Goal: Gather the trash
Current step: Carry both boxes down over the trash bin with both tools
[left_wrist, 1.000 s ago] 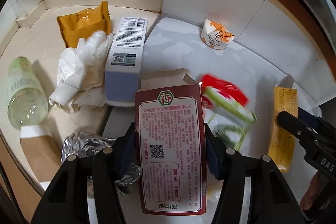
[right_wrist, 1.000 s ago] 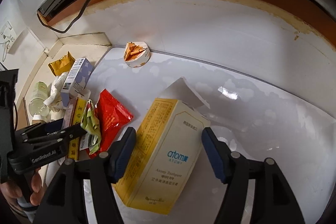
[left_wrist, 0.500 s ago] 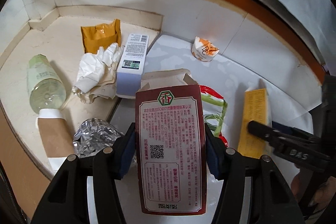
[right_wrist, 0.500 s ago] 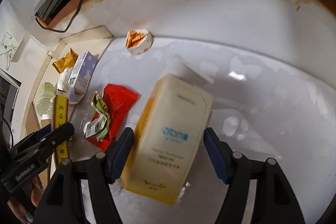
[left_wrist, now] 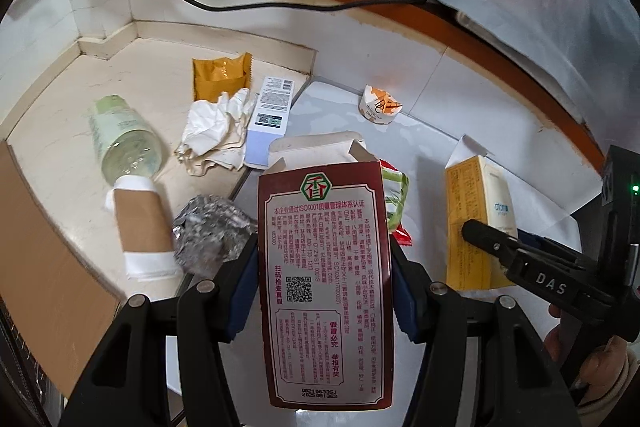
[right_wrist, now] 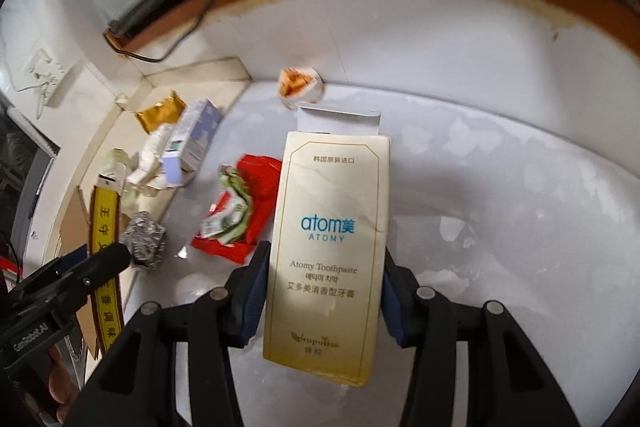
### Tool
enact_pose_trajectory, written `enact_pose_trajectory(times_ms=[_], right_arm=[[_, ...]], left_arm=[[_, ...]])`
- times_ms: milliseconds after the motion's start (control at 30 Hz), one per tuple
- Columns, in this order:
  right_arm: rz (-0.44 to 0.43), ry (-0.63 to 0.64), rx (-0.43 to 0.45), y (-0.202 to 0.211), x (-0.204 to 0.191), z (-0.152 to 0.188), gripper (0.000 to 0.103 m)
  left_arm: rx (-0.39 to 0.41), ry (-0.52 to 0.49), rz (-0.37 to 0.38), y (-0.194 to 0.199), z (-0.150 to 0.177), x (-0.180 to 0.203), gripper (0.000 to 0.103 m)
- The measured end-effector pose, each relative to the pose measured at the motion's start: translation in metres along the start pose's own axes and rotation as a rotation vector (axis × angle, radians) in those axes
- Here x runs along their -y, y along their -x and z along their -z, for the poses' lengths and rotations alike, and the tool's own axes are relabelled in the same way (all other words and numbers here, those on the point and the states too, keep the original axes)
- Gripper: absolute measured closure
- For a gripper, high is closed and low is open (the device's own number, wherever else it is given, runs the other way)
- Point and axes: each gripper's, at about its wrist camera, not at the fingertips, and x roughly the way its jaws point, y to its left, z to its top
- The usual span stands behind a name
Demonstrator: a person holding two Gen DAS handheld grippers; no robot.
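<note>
The left hand-held gripper is closed on a dark red carton, its blue pads pressing both long sides. The right hand-held gripper clamps a cream toothpaste box in the same way. Both boxes are held above the counter. The lower ends of both boxes hide the counter under them. The wrappers behind are blurred.

The left gripper has matte black linkage arms with round silver screws at the joints and dark blue pads inside the fingers. The right gripper is built the same. At the right edge of the left view, its side bears white "DAS" lettering, a green light glows, and bare skin of the right hand shows.
</note>
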Motion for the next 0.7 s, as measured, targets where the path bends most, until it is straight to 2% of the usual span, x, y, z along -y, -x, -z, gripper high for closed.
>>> enact_pose_trajectory(times_ms=[267, 467, 700], right_arm=[[-0.058, 0.065, 0.062, 0.041, -0.024, 0.023, 0.054], [-0.127, 0.133, 0.043, 0.059, -0.053, 0.055, 0.054], [-0.209, 0.273, 0.019, 0.074, -0.098, 0.099, 0.054]], left_arm=[[0.056, 0.02, -0.008, 0.047, 0.027, -0.003, 0.046], [0.087, 0.048, -0.038, 0.085, 0.062, -0.011, 0.046], [0.094, 0.076, -0.123, 0.117, 0.115, -0.025, 0.046]])
